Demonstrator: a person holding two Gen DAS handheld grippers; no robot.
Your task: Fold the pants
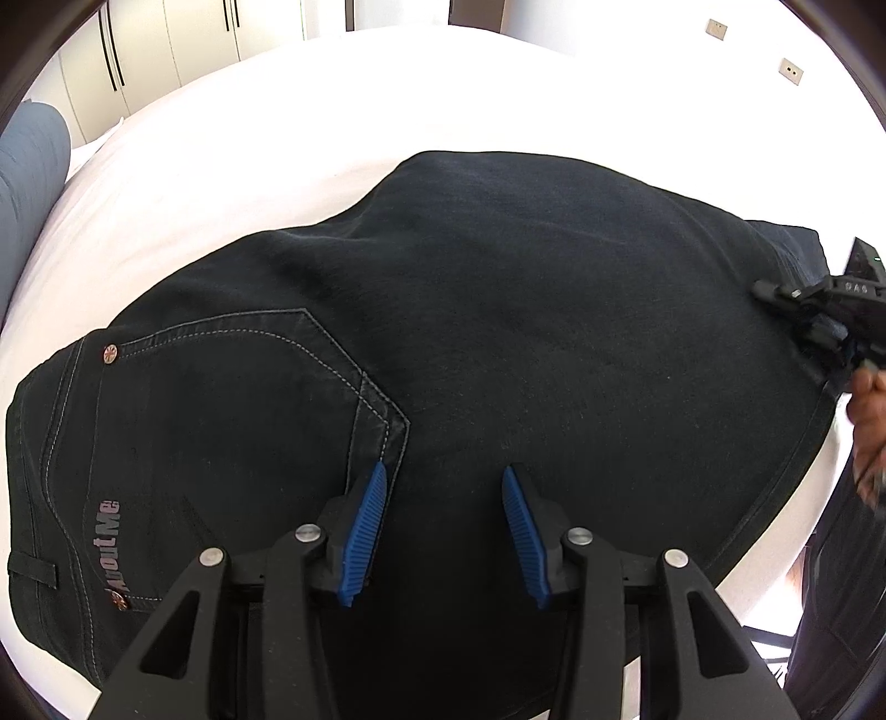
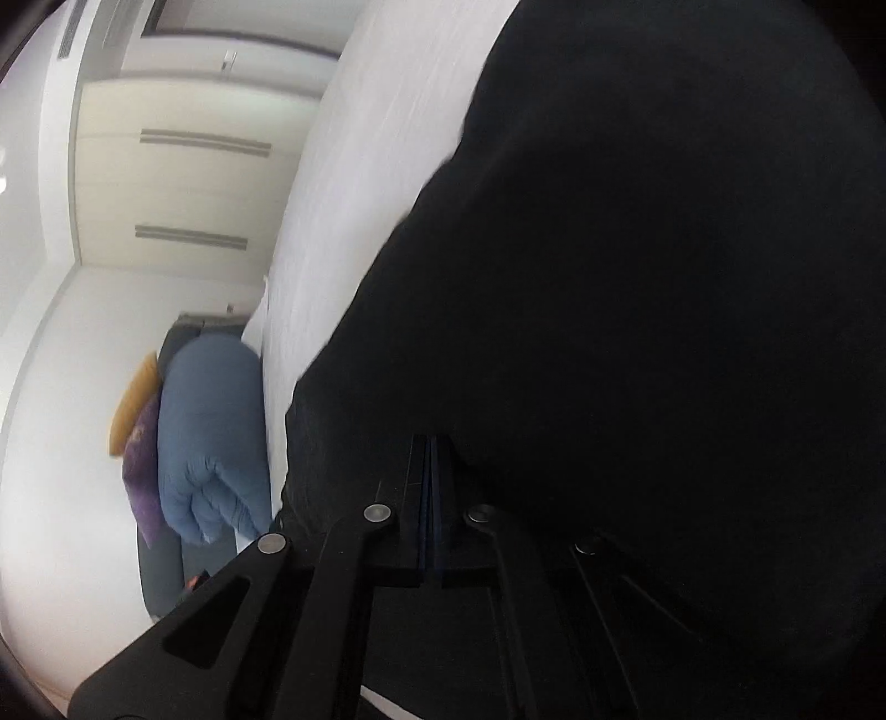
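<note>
Black jeans (image 1: pixel 498 310) lie folded on a white bed (image 1: pixel 232 138), back pocket (image 1: pixel 249 399) and "AboutMe" lettering at the left. My left gripper (image 1: pixel 443 476) hovers just above the cloth at its near edge, blue pads (image 1: pixel 362 531) apart and nothing between them. My right gripper (image 1: pixel 797 302) shows at the far right, over the jeans' right end. In the right wrist view the right gripper (image 2: pixel 431 443) is shut, its jaws pressed together on a fold of the black jeans (image 2: pixel 637 277) that fills the right of the view.
A blue rolled duvet (image 2: pixel 213 437) with purple and yellow cushions (image 2: pixel 138 443) lies beyond the bed's far end. White wardrobe doors (image 1: pixel 155 44) stand behind the bed. A person's hand (image 1: pixel 869 421) and dark clothing are at the right edge.
</note>
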